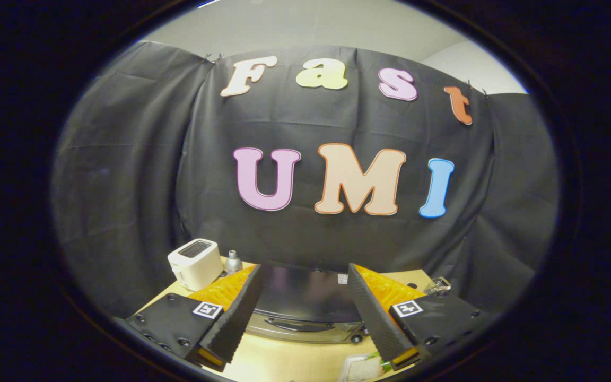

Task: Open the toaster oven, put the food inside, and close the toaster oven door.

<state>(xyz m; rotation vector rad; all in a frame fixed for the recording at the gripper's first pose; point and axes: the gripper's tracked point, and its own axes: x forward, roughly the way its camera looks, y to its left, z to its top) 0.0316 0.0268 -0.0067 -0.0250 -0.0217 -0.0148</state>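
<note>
The toaster oven (305, 297) stands on the pale wooden table (284, 361), seen from above and in front. It has a dark top and a silver front, and its door handle (301, 324) faces me with the door shut. My gripper (304, 269) hovers above it, open, with nothing between the fingers; the oven shows in the gap between them. In front of the oven, close to the right finger (374, 313), lies the food (363, 366), pale with a bit of green, on a white tray and partly cut off.
A white pop-up toaster (195, 262) stands at the table's back left, beyond the left finger, with a small silver bottle (233, 261) beside it. A clear glass item (438, 286) sits at the back right. Black cloth walls close the booth behind.
</note>
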